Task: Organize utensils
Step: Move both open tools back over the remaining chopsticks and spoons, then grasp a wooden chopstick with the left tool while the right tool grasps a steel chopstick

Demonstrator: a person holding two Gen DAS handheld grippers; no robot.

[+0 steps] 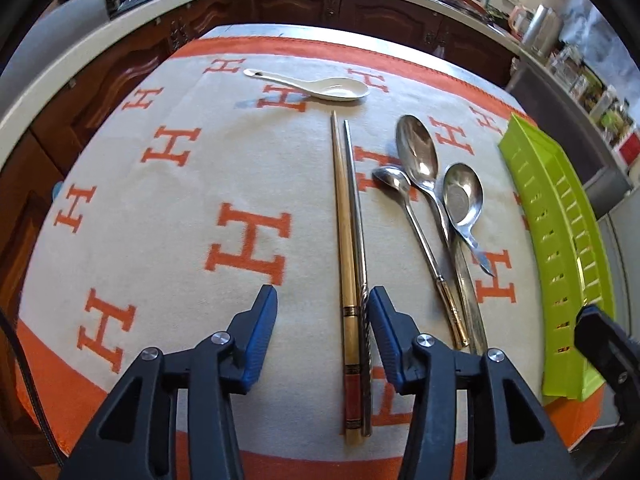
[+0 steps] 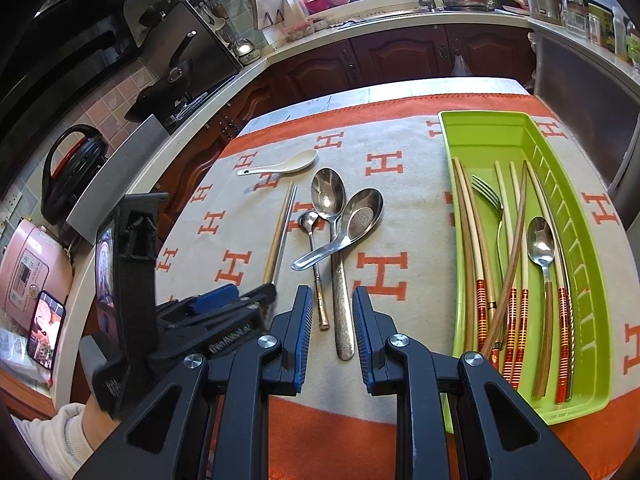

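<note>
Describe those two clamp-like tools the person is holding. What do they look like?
Each is a black plastic frame of angular struts with triangular cut-outs, joined by round silver bolts. The left gripper and the right gripper both end in two fingers faced with ribbed blue pads. The right wrist view shows a boxy black mount on the left one, and a cream sleeve on the person's arm.

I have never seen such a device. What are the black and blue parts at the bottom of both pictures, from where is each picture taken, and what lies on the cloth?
They are two hand-held grippers, each carrying a camera. The left gripper is open over two chopsticks, gripping nothing. The right gripper hovers empty over a long spoon. On the cloth also lie a white spoon and two smaller metal spoons. The green tray already holds chopsticks, a fork and a spoon.
</note>
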